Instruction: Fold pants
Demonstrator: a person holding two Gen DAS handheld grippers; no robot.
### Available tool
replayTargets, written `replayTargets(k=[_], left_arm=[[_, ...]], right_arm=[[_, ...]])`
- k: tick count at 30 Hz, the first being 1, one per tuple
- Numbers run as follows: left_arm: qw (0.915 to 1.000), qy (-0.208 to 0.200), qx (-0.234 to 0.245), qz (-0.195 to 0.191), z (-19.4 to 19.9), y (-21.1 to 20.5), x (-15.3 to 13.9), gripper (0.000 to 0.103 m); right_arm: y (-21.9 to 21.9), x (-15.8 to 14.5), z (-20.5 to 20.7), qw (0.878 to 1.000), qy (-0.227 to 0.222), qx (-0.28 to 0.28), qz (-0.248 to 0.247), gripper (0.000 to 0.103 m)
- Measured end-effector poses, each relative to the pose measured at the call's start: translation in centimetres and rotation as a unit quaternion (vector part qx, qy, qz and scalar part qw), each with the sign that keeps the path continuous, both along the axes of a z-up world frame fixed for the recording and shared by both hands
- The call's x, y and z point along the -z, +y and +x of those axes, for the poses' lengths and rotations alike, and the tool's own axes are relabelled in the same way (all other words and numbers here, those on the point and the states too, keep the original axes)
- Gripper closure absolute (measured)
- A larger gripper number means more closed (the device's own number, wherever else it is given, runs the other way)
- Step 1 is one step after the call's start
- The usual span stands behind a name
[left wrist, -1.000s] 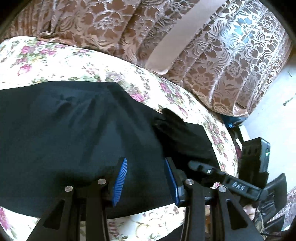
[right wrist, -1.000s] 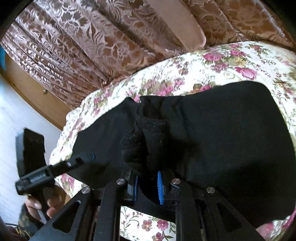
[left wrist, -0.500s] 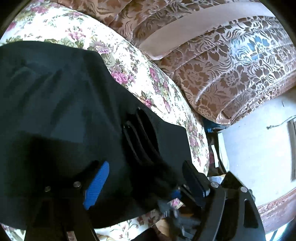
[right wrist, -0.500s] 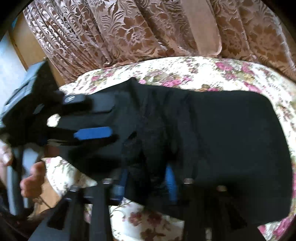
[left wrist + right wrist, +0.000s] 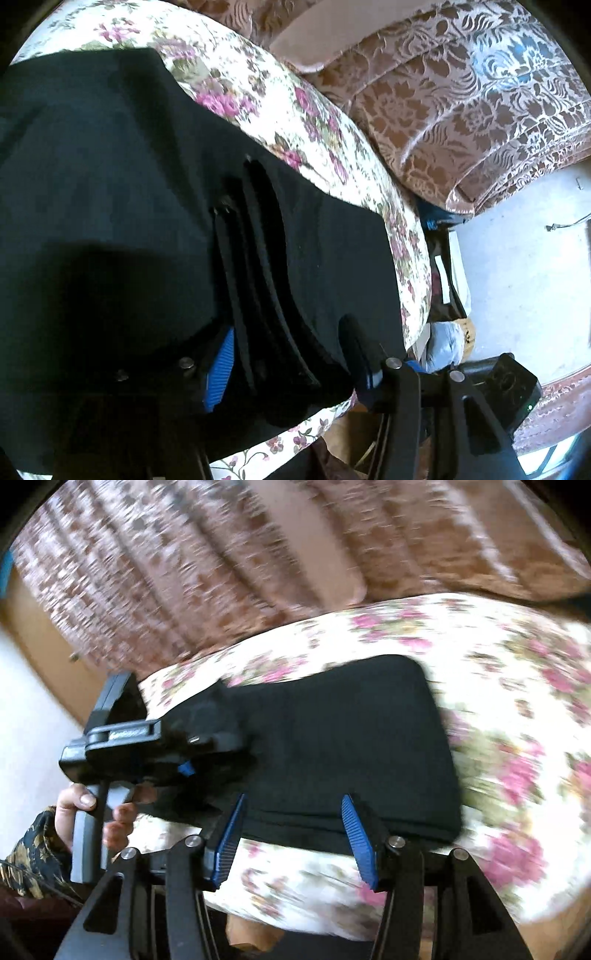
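Note:
The black pants [image 5: 351, 738] lie folded into a compact rectangle on the floral cushion [image 5: 517, 709]. In the left wrist view the pants [image 5: 110, 184] fill the left, with stacked folded edges [image 5: 258, 280] running between the fingers. My left gripper [image 5: 291, 354] is open, its blue pads on either side of the folded edges, low over the cloth. My right gripper [image 5: 291, 838] is open and empty, just off the near edge of the pants. The left gripper [image 5: 147, 738] shows in the right wrist view, resting on the pants' left end.
Brown floral curtains [image 5: 461, 110] hang behind the cushion. The floor [image 5: 524, 266] lies to the right with bags and clutter [image 5: 447, 332] beside the cushion's edge. A pale wall [image 5: 22, 709] is at the left in the right wrist view, which is motion-blurred.
My right gripper has let go of the bunched cloth, opened wide and pulled back. The pants now lie flat and folded. My left gripper stays over the folded edge.

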State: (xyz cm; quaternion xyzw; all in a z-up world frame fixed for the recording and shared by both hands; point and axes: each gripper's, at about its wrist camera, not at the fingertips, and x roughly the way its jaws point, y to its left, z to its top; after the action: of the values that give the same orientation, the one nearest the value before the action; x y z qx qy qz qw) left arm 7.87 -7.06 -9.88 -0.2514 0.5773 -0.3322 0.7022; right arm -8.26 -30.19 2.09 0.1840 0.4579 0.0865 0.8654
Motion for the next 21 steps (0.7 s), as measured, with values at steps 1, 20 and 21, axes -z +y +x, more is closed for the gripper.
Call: replayTargets(k=[1, 20, 21], left_arm=[[1.0, -0.001, 0.004, 0.002, 0.0, -0.3, 0.1, 0.06], [0.9844, -0.135, 0.046, -0.102, -1.6, -1.6, -11.2, 0.082], [0.9845, -0.134, 0.046, -0.103, -1.7, -1.4, -11.2, 0.082]], right_arm=[[-1.5, -0.1, -0.9, 1.0, 0.006, 0.023, -0.006, 0.049], [-6.2, 4.0, -1.3, 0.982, 0.057, 0.178, -0.019, 0.045], [-6.2, 4.4, -0.9, 0.981, 0.064, 0.183, -0.026, 0.049]])
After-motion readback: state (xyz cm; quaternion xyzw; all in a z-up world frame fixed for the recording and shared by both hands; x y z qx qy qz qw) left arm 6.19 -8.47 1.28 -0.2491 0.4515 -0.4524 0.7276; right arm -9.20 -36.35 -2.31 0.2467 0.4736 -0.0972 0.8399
